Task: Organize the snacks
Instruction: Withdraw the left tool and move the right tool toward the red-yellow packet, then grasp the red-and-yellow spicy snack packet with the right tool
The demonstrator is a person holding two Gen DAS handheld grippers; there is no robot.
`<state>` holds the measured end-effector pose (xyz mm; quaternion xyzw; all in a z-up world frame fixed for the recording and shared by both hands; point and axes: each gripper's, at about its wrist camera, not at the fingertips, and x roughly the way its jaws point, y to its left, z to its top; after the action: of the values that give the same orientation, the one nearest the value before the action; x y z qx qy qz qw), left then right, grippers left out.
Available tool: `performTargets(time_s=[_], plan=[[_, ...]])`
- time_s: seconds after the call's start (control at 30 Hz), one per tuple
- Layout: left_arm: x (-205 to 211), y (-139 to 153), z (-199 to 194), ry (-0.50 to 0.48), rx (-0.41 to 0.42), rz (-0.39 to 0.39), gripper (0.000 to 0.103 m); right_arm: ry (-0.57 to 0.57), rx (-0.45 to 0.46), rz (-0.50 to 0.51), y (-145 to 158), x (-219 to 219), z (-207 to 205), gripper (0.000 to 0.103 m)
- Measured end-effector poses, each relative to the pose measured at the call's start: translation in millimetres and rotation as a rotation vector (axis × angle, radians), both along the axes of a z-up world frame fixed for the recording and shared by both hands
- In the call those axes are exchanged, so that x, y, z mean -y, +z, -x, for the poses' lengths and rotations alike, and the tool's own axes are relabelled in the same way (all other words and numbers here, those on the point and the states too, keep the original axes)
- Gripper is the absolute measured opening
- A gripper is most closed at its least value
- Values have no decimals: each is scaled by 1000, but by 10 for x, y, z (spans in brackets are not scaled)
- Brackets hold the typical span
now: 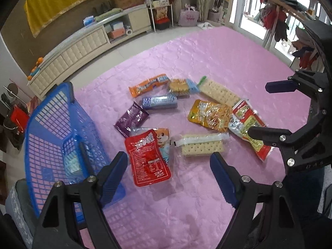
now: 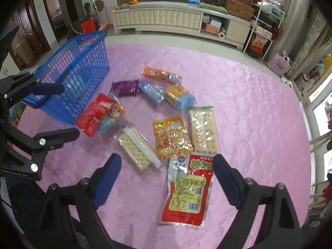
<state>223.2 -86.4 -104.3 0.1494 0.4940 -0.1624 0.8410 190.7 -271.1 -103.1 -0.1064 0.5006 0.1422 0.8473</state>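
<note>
Lying scattered on a pink quilted bed [image 1: 207, 51]: snack packets [image 1: 209, 114], crackers, a red pouch [image 1: 148, 157]. Blue basket [image 1: 62, 124] stands at their edge, one pack inside. Left gripper [image 1: 169, 166] hovers spread above the red pouch, empty. Right gripper [image 2: 167, 168] spread too, over a red-yellow packet [image 2: 187, 188], not touching it.

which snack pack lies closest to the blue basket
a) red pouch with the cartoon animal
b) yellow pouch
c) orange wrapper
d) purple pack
a: in the right wrist view the red pouch with the cartoon animal lies right against the base of the blue basket, while the other three lie farther off on the pink cloth.
</note>
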Motion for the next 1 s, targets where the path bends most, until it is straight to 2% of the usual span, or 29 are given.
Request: performTargets(time_s=[0.23, 0.43, 0.5, 0.57, 0.7, 0.87, 0.93, 1.0], plan=[[-15, -357, -227, 76, -36, -90, 80, -14, -53, -32, -300, 51, -132, 92], [58, -503, -331, 37, 12, -181, 79, -29, -60, -53, -427, 109, -218, 92], [100, -525, -362, 22, 15, -188, 79, -36, -62, -60, -453, 130, -238, 92], [133, -547, -390, 3, 0, -177, 71, -40, -64, -65, -468, 156, -246, 92], [163, -638, -455, -6, -32, -160, 64, -50, -67, -70, -504, 222, -274, 92], [128, -812, -582, 31, -85, -158, 41, -63, -74, -76, -565, 302, -313, 92], [125, -833, -597, 31, -75, -160, 41, -68, -77, -80, -582, 336, -317, 92], [117, -822, -615, 27, -78, -135, 28, -73, -77, -81, -591, 356, -320, 92]])
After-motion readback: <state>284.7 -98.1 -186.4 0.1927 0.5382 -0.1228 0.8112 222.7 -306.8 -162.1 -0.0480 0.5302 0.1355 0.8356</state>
